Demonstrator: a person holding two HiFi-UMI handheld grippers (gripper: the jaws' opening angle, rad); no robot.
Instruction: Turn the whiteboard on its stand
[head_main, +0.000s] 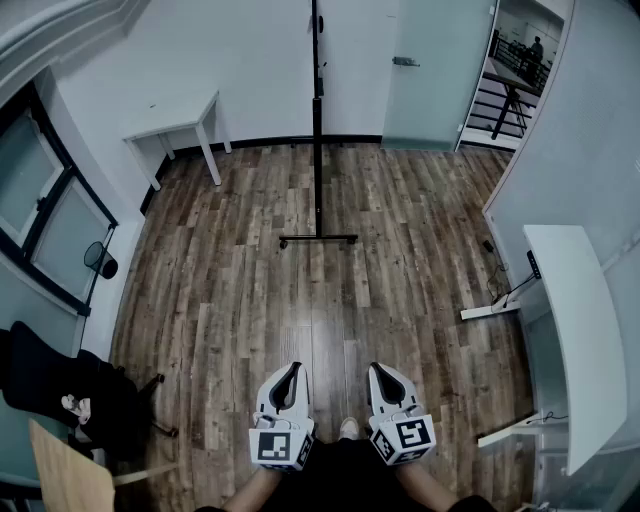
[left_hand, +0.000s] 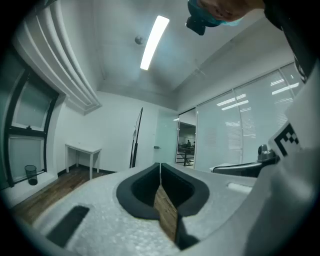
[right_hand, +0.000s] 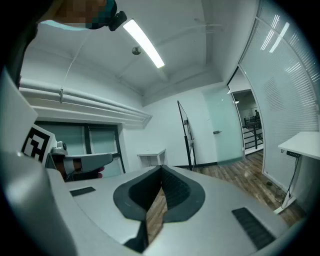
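The whiteboard (head_main: 316, 60) stands edge-on across the room, a thin dark upright on a black stand whose foot bar (head_main: 318, 240) rests on the wood floor. It also shows as a slim dark edge in the left gripper view (left_hand: 136, 137) and the right gripper view (right_hand: 186, 135). My left gripper (head_main: 287, 372) and right gripper (head_main: 384, 374) are held side by side low in the head view, far short of the board. Both point roughly level toward it. The left gripper's (left_hand: 160, 165) jaws meet tip to tip with nothing between them, and so do the right gripper's (right_hand: 161, 168).
A small white table (head_main: 175, 125) stands against the far wall at left. A long white desk (head_main: 575, 340) lines the right side. A black chair (head_main: 60, 390) and a wooden panel (head_main: 65, 470) are at near left, a dark bin (head_main: 100, 260) by the window.
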